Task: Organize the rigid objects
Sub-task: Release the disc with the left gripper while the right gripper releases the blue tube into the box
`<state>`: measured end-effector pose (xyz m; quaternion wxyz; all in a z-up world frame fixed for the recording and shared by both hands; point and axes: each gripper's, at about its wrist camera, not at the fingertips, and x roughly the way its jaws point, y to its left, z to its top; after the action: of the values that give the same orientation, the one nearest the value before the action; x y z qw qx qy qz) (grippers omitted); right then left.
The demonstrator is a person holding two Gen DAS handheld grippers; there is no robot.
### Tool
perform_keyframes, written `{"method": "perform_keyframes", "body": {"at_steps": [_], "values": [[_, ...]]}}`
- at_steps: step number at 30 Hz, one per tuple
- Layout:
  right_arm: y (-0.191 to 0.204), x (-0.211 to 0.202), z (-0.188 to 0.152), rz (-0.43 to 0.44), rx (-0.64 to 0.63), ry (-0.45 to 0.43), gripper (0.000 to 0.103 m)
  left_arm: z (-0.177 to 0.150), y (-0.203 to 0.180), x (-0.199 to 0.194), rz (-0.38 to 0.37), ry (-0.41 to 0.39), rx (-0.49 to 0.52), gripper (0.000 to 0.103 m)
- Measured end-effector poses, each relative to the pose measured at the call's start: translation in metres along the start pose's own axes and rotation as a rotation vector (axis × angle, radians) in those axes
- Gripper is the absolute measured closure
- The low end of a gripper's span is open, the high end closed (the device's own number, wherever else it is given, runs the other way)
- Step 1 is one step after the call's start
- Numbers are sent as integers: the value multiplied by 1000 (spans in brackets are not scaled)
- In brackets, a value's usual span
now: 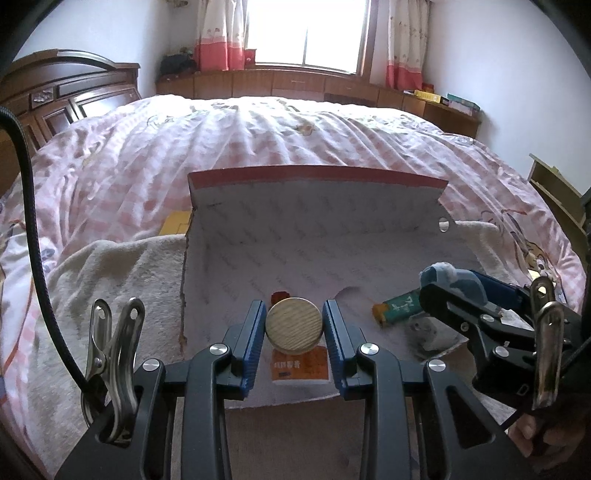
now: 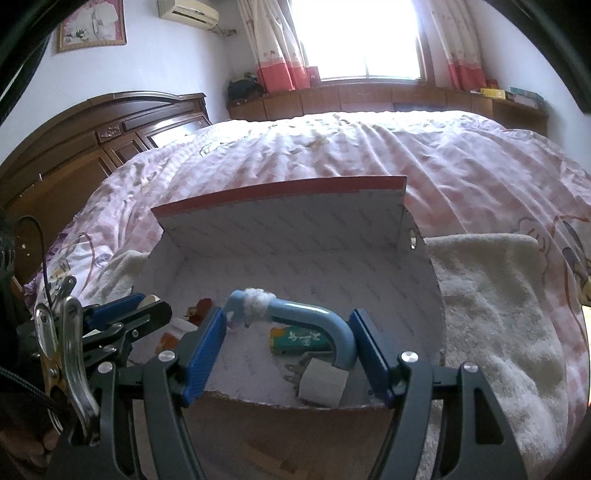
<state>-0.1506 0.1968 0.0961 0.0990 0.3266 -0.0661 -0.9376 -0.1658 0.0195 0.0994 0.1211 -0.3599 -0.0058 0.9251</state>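
Over the open box [image 1: 317, 229] on the bed, the left gripper [image 1: 294, 328] clamps a round wooden lid [image 1: 293, 325] and the right gripper [image 2: 288, 343] grips a blue curved handle [image 2: 314, 321]. A green tube [image 2: 299, 341] and small packets already lie inside; these two look next.

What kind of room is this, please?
Most likely a home bedroom: a large bed with a pink checked cover, a dark wooden headboard, and a curtained window.
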Motion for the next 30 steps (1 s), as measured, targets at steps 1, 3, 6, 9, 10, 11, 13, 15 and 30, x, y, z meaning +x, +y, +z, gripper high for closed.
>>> {"method": "perform_keyframes", "body": {"at_steps": [1,3,6,9,10,11,13,15,30], "values": [[0,2,0,-3,-2,1,31,0,1,2,1,3,-1,71],[0,6,0,-8,-5,3,31,-1,2,7,0,10,-4,71],[0,11,-1,-18,-13,7,31,-1,2,12,-1,16,-5,71],[0,16,-2,-23,-17,14,31,-2,3,16,-3,23,-7,71],[0,17,-2,-25,-18,16,31,-3,3,17,-5,24,-8,71],[0,18,-2,-27,-19,18,31,-3,3,18,-5,26,-8,71],[-1,20,-2,-33,-21,19,31,-3,3,19,-5,21,-7,71],[-1,21,-3,-39,-22,21,30,-3,2,19,-5,19,-2,71],[-1,21,-5,-27,-19,17,29,-2,-1,20,9,27,-7,70]]}}
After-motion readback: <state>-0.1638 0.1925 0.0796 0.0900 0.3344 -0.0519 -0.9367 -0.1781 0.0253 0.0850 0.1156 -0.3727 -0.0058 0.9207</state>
